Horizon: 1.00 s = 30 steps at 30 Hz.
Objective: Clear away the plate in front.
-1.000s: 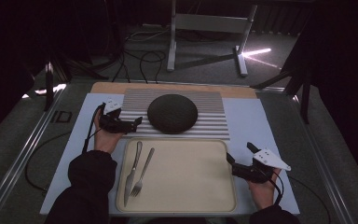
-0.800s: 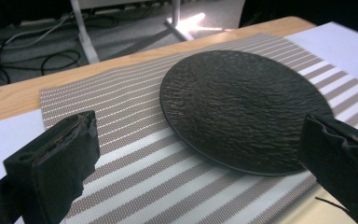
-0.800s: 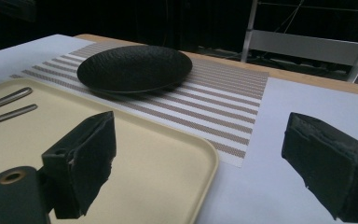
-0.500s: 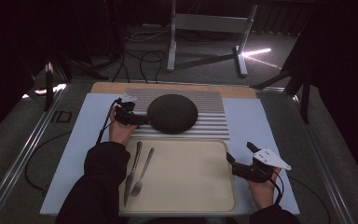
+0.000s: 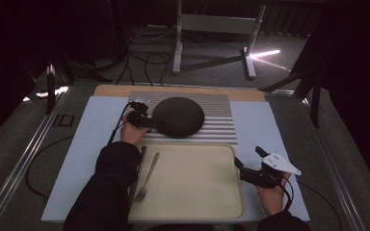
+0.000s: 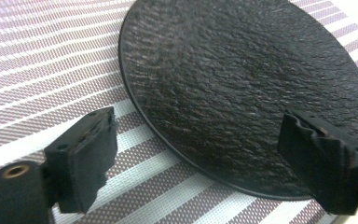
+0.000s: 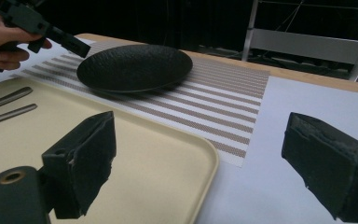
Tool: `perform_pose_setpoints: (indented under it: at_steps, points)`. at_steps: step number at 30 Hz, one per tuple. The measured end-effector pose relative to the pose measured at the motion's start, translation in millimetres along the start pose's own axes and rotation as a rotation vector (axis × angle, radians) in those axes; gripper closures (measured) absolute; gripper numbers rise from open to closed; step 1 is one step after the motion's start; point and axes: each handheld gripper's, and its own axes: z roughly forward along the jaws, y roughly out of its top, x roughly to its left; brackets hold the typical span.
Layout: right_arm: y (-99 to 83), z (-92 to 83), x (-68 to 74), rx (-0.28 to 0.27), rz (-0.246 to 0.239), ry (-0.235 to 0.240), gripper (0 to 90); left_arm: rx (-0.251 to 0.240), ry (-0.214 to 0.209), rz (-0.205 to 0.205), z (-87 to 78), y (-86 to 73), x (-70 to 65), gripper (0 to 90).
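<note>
The round black plate with a rough, pebbled surface lies flat on the ribbed mat of grey and white stripes at the far middle of the worktop, which is covered by a pale blue sheet. The left gripper is at the plate's left rim. In the left gripper view its two black padded jaws stand apart on either side of the near edge of the plate: one over the striped mat, the other over the plate's rim. The jaws have just been closing, with the plate's rim between them, but the pads are not pressing on it; gaps show on both sides, so the grip is released.

The right gripper rests in the person's right hand at the near right of the worktop, just beside the right edge of the cream rectangular plastic tray. In the right gripper view its jaws are spread wide with nothing between them, looking over the tray's corner toward the plate and the other gripper farther off.

A steel knife and a steel fork lie side by side on the left part of the tray, partly under the person's dark left sleeve.
</note>
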Motion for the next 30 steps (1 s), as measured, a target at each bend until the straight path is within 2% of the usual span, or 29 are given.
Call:
perform_pose_setpoints:
  at_steps: [3, 8, 11, 14, 18, 23, 27, 28, 30]
  points:
    - [0.2, -0.4, -0.1, -0.001, 0.003, -0.001, 9.7, 0.005, -0.022, -0.038, 4.5, -1.2, 3.4, 18.0]
    - [0.0, -1.2, -1.1, 0.000, 0.005, -0.004, 9.7, 0.036, -0.031, -0.060, 9.9, -4.7, 6.3, 21.1]
    - [0.1, -0.9, -0.9, -0.001, 0.003, -0.007, 9.7, 0.063, -0.003, -0.079, 12.9, -5.2, 7.0, 30.5]
    - [0.0, -1.0, -1.0, 0.003, 0.004, -0.011, 9.7, 0.059, -0.008, -0.101, 13.2, -5.6, 9.1, 38.4]
    - [-0.2, -0.6, -1.0, 0.004, 0.002, -0.010, 9.7, 0.056, -0.052, -0.125, 14.9, -6.0, 9.4, 50.0]
    - [-0.3, -0.3, -1.1, 0.005, 0.005, -0.012, 9.7, 0.041, -0.081, -0.197, 12.8, -6.4, 15.2, 55.6]
    - [0.2, -1.4, -1.3, 0.002, 0.007, -0.017, 9.8, 0.034, -0.089, -0.214, 10.9, -4.7, 15.6, 56.6]
    - [0.5, -1.5, -1.4, 0.000, 0.004, -0.016, 9.8, 0.004, -0.123, -0.242, 7.4, -3.0, 16.9, 56.6]
    - [0.3, -1.5, -1.8, 0.001, 0.005, -0.018, 9.8, -0.020, -0.183, -0.274, 4.9, -1.2, 17.2, 57.8]
